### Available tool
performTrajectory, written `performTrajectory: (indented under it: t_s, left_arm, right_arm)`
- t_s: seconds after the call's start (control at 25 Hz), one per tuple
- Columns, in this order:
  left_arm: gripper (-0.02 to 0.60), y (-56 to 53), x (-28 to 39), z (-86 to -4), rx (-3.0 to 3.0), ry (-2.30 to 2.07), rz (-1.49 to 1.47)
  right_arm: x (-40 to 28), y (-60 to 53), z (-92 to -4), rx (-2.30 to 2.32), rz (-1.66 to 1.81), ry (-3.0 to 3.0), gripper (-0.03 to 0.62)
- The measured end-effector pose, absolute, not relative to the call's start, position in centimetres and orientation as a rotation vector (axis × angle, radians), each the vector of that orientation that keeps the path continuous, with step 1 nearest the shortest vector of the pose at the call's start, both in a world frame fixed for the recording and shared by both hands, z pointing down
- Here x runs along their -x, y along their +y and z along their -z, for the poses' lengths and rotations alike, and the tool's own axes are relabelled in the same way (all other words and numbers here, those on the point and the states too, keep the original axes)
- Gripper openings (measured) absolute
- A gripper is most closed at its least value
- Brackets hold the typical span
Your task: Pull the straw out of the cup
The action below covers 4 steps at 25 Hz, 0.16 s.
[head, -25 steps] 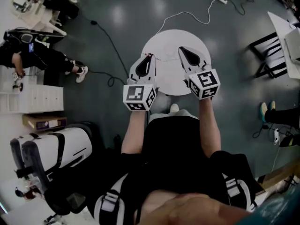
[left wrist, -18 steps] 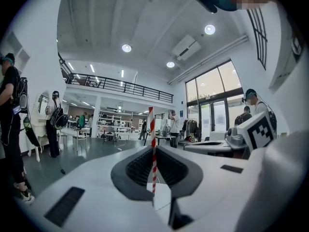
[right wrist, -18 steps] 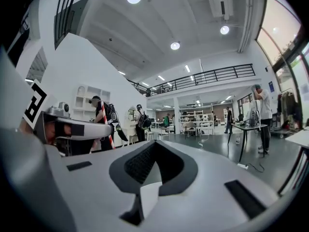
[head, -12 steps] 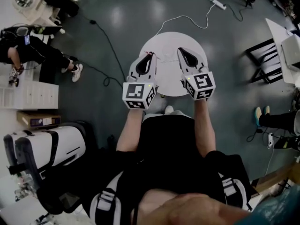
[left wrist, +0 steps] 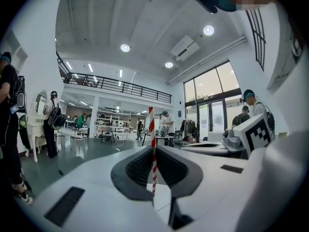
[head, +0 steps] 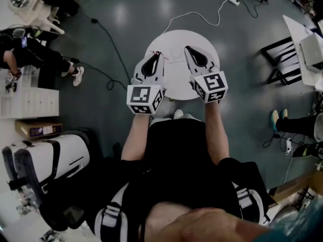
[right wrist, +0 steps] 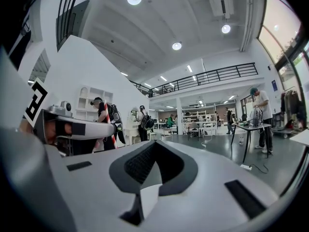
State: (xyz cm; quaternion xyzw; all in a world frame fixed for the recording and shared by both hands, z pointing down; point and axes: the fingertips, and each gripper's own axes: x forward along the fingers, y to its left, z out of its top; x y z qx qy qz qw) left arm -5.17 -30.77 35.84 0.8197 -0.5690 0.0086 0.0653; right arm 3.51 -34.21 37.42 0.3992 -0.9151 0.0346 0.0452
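Note:
My left gripper (left wrist: 153, 147) points level and is shut on a red-and-white striped straw (left wrist: 151, 129). The straw stands upright between its jaws and sticks out above them. In the head view the left gripper (head: 159, 56) reaches over the near left part of a round white table (head: 176, 87). My right gripper (head: 189, 50) hovers beside it over the table, jaws together with nothing between them. The right gripper view (right wrist: 155, 142) shows the left gripper (right wrist: 72, 127) at its left with the straw (right wrist: 111, 125). No cup shows in any view.
A white cable (head: 194, 15) and a black cable (head: 108, 44) run over the grey floor beyond the table. A black chair (head: 277, 59) stands at the right and white shelves (head: 30, 102) at the left. Seated and standing people are around the hall.
The head view has drifted, so the table and both grippers sit slightly higher and further left in the picture. Both grippers keep their pose, and the straw stays in the left one.

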Motion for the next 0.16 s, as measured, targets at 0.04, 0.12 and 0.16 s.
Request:
performTrajectory:
  t_s: [0.04, 0.12, 0.16]
  left_arm:
    - [0.028, -30.9, 5.14, -35.93, -2.473, -1.715, -0.03]
    - [0.028, -31.17, 5.12, -36.1, -2.474, -1.71, -0.039]
    - [0.028, -31.31, 5.12, -36.18, -2.474, -1.707, -0.042]
  right_arm:
    - [-3.52, -34.31, -37.53, -1.219, -0.11, -2.795, 0.015]
    - [-3.51, -34.49, -37.73, -1.218, -0.117, -2.794, 0.015]
    - [-3.5, -34.58, -37.82, -1.217, -0.12, -2.794, 0.015]
